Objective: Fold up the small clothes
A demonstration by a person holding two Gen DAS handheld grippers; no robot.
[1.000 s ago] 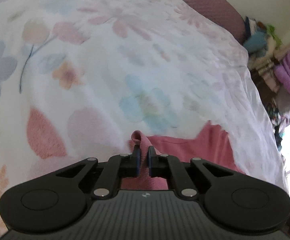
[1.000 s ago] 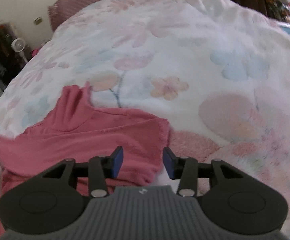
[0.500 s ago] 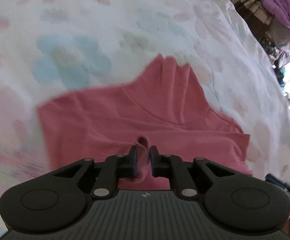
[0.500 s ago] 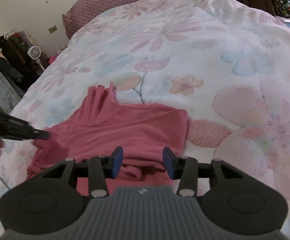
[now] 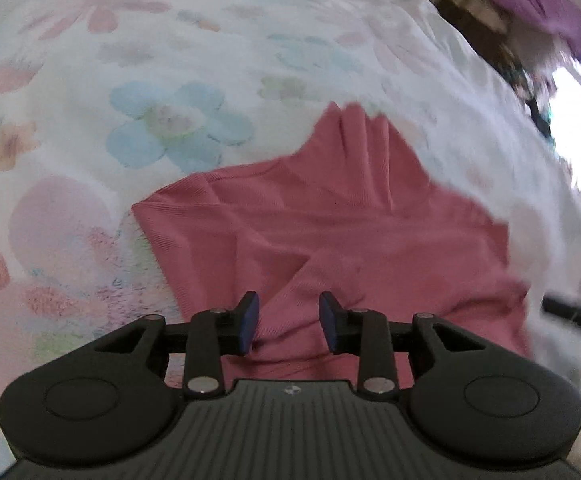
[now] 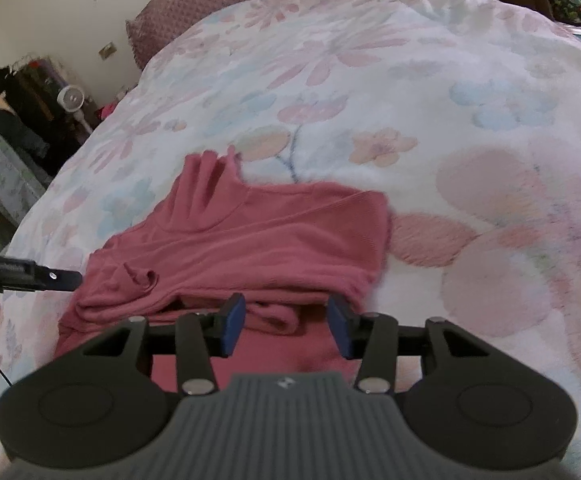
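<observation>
Our left gripper (image 5: 288, 322) fingers are opening, seemingly clear of the pink ribbed knit top (image 5: 330, 216); our right gripper (image 6: 286, 328) fingers stand apart above it.

A bed (image 6: 430, 80) covered by a fluffy white blanket (image 5: 130, 60) printed with pastel pink, blue and orange flowers carries everything here. A pink high-necked top (image 6: 274, 240) lies directly on the blanket, partly folded with its collar pointing toward the mauve textured pillow (image 6: 194, 12) at the head.
</observation>
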